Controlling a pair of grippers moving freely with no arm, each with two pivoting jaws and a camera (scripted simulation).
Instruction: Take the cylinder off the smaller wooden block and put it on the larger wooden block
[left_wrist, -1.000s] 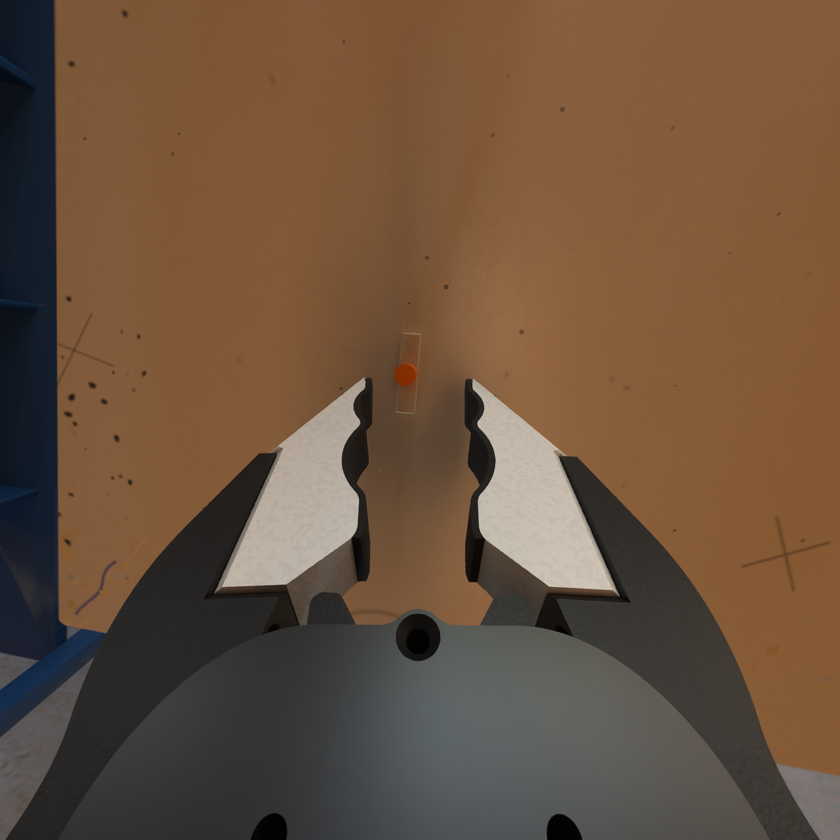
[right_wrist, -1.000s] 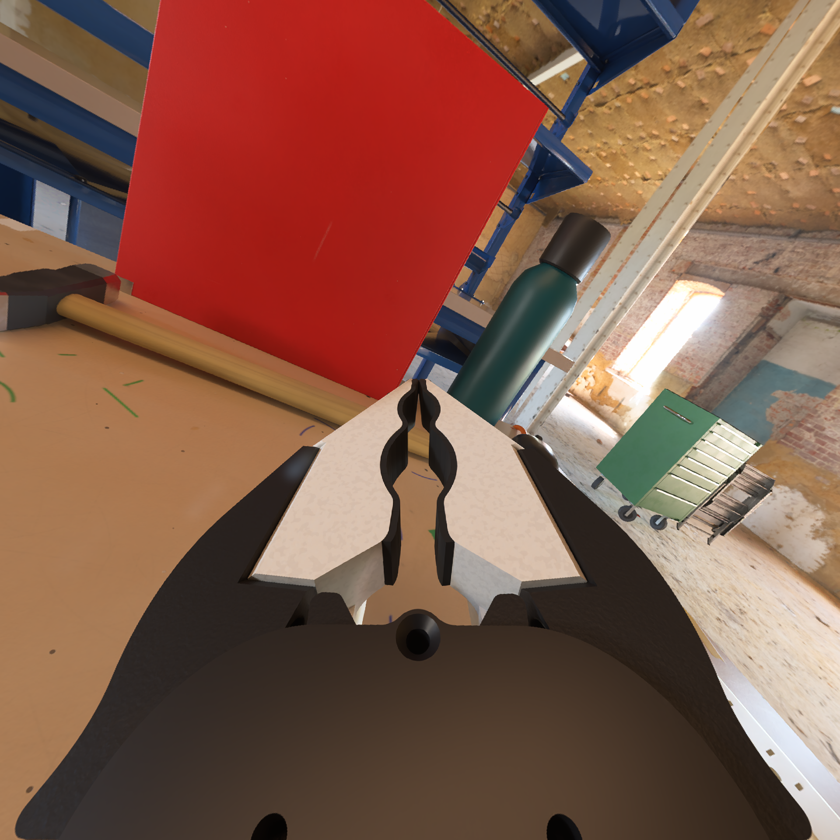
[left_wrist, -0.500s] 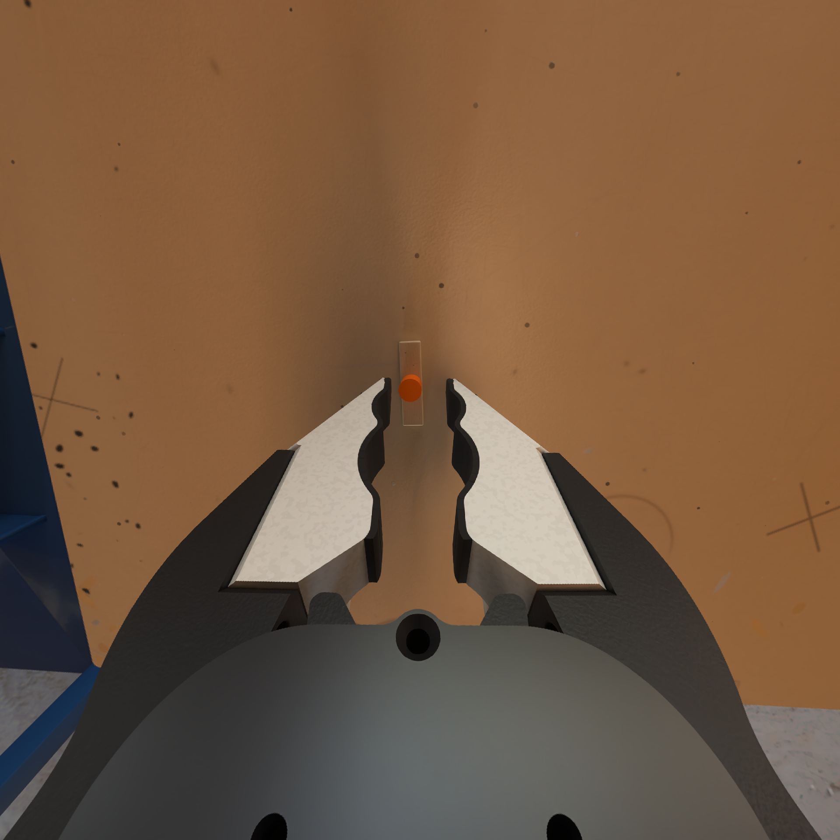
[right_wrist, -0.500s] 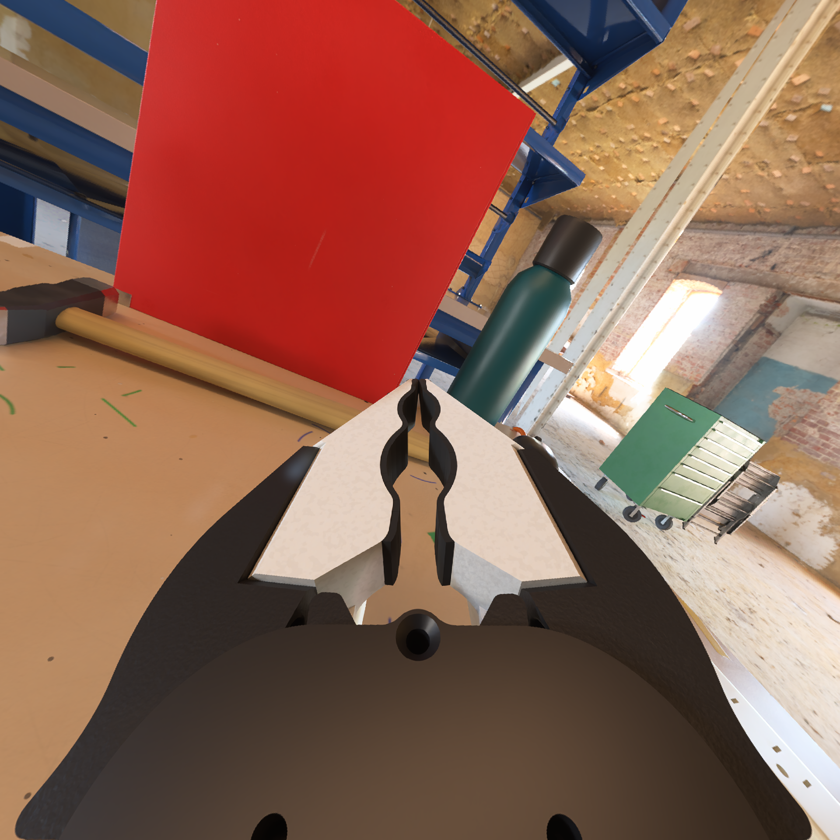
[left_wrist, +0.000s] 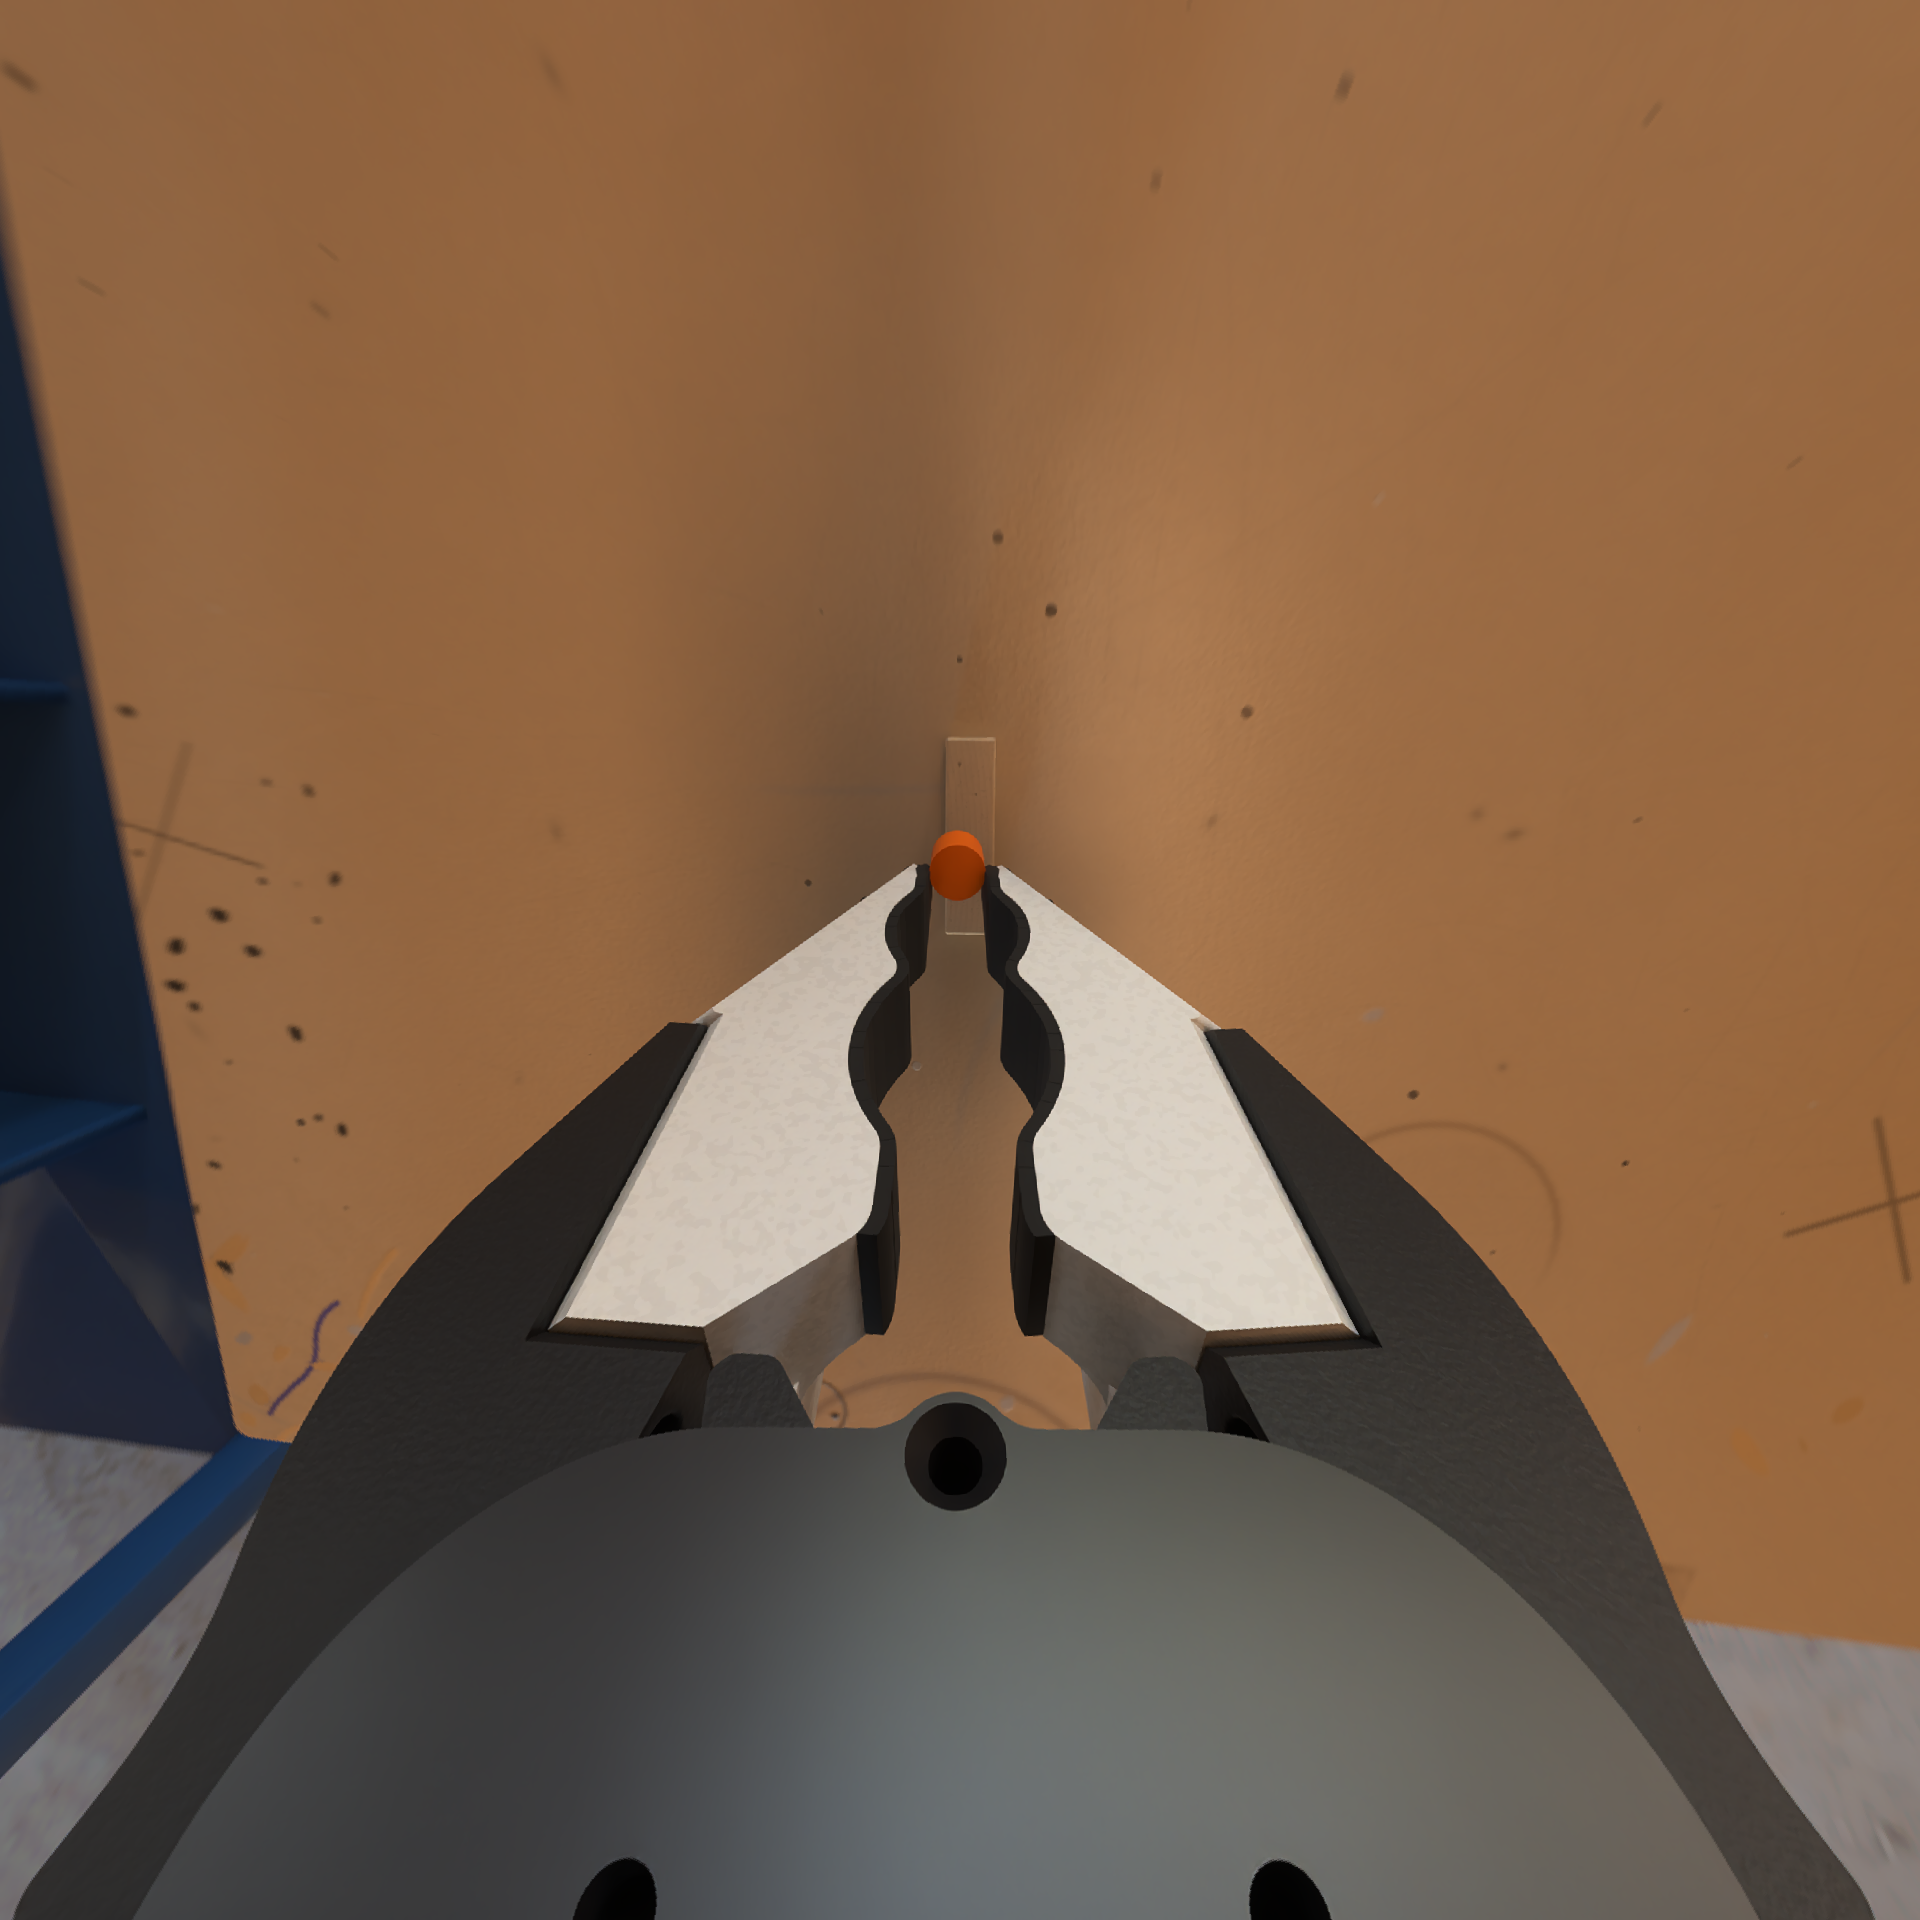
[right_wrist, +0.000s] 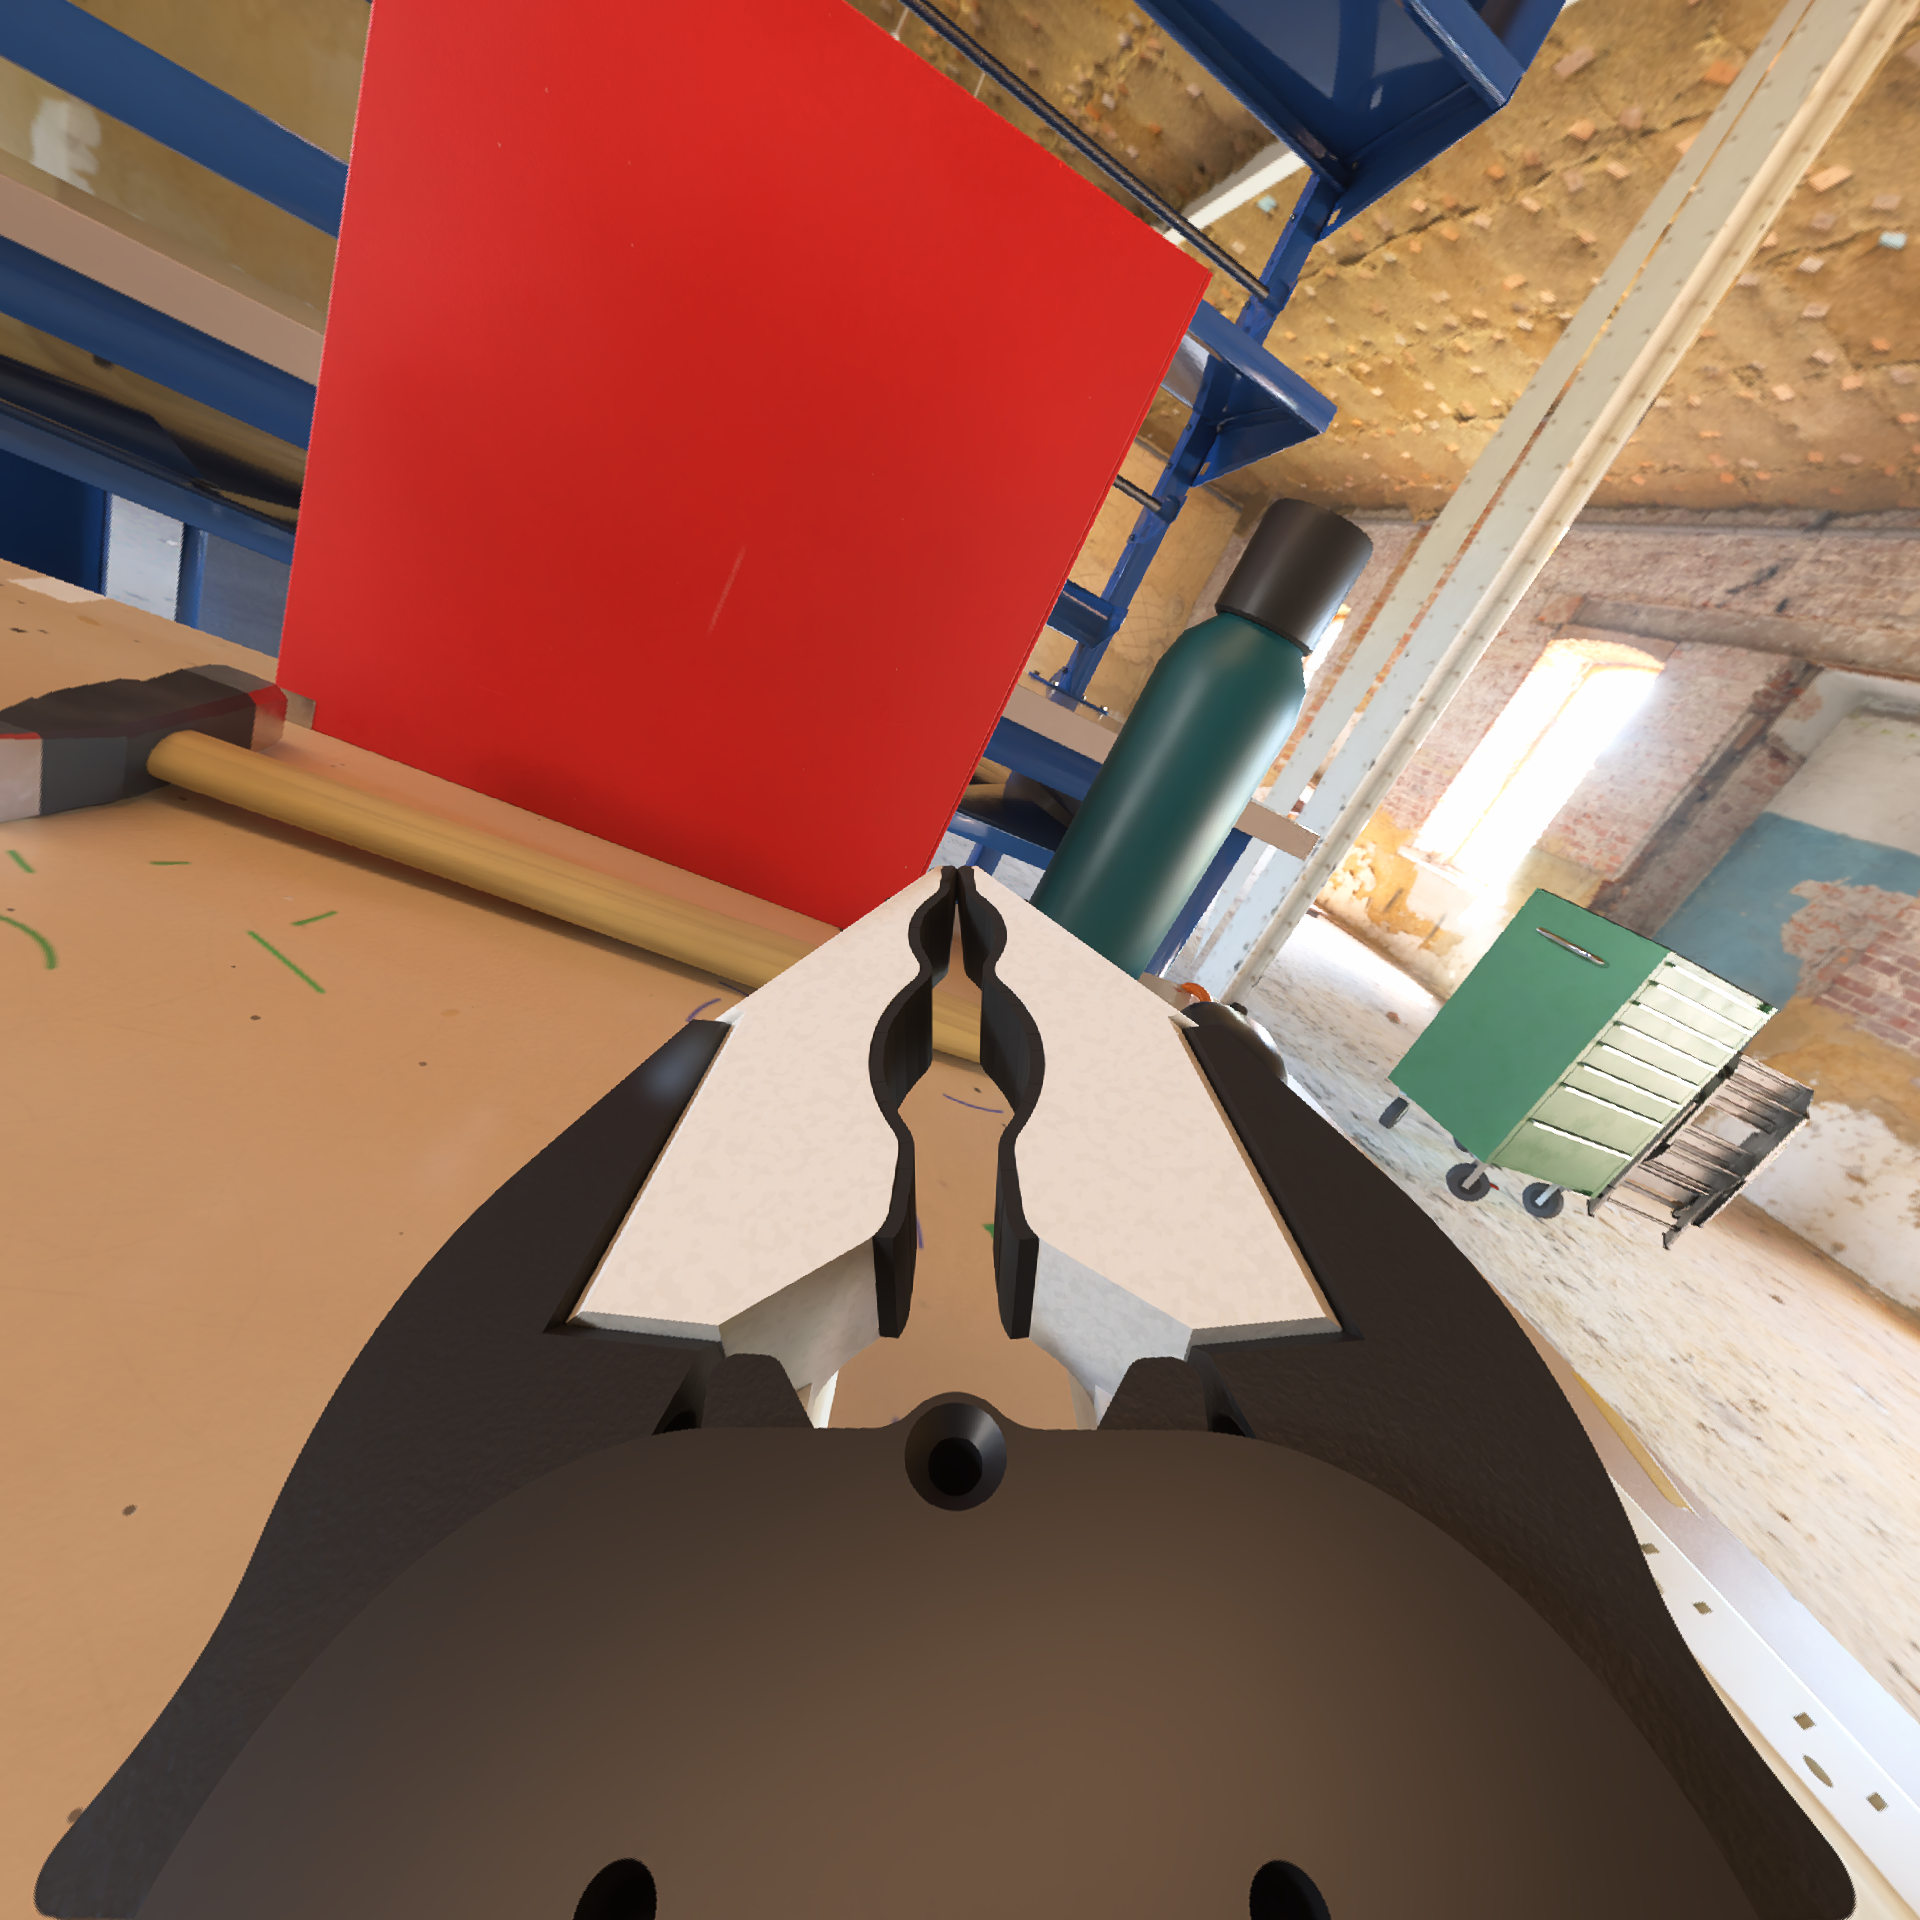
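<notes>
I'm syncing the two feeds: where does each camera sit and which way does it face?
Left wrist view: on the left claw, facing down at the tabletop; fingertips flank the orange cylinder over a wooden block.
Right wrist view: on the shut right claw, facing along the table toward a red panel and hammer.
Shared: only the tabletop.

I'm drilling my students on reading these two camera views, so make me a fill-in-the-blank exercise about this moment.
1. The left gripper is shut on the ____ cylinder.
2. The cylinder sits over a narrow ____ block.
3. The right gripper is shut and holds ____.
4. In the right wrist view, the hammer lies in front of a ____ panel.

Missing words: orange; wooden; nothing; red
</notes>
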